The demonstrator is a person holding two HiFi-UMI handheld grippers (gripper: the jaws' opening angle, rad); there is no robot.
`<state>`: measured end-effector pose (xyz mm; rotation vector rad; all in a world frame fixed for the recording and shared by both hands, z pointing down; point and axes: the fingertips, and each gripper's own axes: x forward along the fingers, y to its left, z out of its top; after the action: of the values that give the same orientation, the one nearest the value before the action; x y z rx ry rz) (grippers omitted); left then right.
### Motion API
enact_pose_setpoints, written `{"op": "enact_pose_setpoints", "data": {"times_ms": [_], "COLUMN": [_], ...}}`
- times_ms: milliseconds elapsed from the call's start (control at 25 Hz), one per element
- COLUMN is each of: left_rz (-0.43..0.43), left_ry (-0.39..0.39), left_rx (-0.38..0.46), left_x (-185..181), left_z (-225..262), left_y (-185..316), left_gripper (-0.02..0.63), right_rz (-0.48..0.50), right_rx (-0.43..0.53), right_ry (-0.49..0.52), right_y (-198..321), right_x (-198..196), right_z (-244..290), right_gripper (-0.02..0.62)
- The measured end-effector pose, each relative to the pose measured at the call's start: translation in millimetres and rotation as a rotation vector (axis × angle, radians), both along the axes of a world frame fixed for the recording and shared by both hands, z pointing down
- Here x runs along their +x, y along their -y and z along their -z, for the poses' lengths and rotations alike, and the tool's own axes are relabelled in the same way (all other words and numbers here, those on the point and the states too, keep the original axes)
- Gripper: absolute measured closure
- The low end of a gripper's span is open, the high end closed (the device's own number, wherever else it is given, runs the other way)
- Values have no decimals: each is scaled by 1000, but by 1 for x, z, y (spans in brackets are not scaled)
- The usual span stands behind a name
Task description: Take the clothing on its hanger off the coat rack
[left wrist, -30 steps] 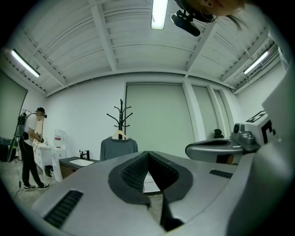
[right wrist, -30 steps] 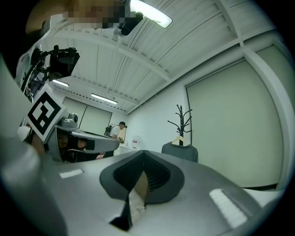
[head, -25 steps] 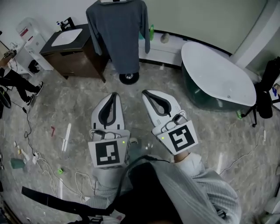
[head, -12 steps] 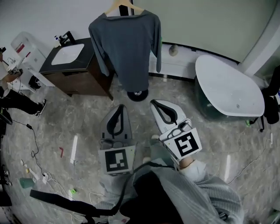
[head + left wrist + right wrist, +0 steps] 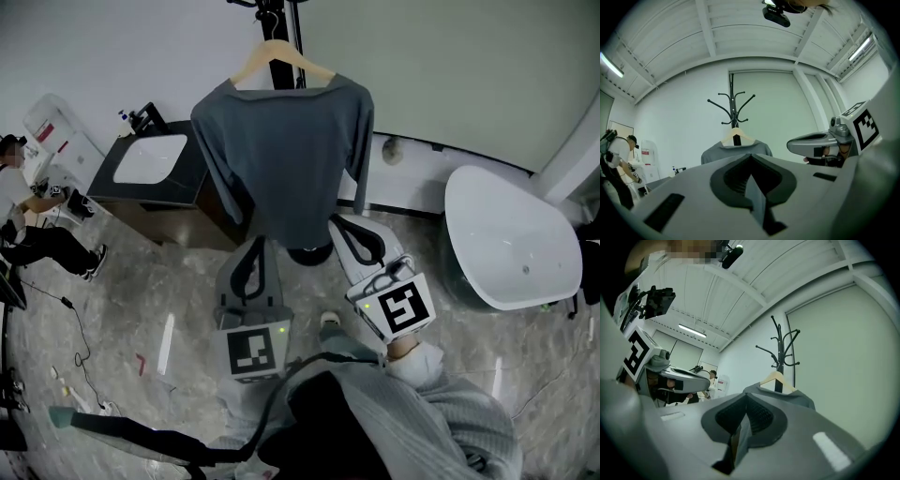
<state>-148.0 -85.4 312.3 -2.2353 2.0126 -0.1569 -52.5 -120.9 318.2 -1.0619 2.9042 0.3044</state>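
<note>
The left tool has its jaws pressed together with nothing between them, and the right tool, just beside it, is closed and empty in the same way. Both are held out low in front of the person with their tips aimed forward. Directly ahead of the two tips hangs a grey long-sleeved shirt. Its lower hem sits just above and beyond them in the head view, and neither tool touches the cloth. Higher up, well above the tools, the shirt's shoulders rest on a pale wooden hanger, whose hook is over the black coat rack. From each tool's own view the rack's curved arms rise above the hanger, straight ahead and upward. Down past the tips, behind the hem, the rack's round base stands on the marbled floor. Off to the left of the left tool is a dark counter with a white basin, and beyond it a seated person. To the right of the right tool is a white bathtub. By these views the task has hardly begun: the shirt is on the rack and nothing is gripped. What is left, I judge, is to open the jaws, reach up to the hanger, take hold and lift its hook off the rack.
</note>
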Motion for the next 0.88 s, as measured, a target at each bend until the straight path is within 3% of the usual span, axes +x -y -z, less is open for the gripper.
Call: {"op": "enact_pose_setpoints", "data": {"times_ms": [200,440,600,880], "left_rz": [31,32,5,-68], "left_ry": [-4,35,56,145], "left_rx": [64,40,30,62], "left_x": [-23,-40,-64,-90], "left_z": [33,36,36,54], "left_y": [88,147,198,270], "left_gripper": [602,603,603,602], "right_rz": [18,8,-46,-172], "right_rx": [45,39,41,93], "right_ry": [12,-4,-52,-36], "right_y": [91,150,195,260], "right_x": [-17,-33,-56,-74], "right_z": [34,34,27,48], "right_gripper": [592,592,592,592]}}
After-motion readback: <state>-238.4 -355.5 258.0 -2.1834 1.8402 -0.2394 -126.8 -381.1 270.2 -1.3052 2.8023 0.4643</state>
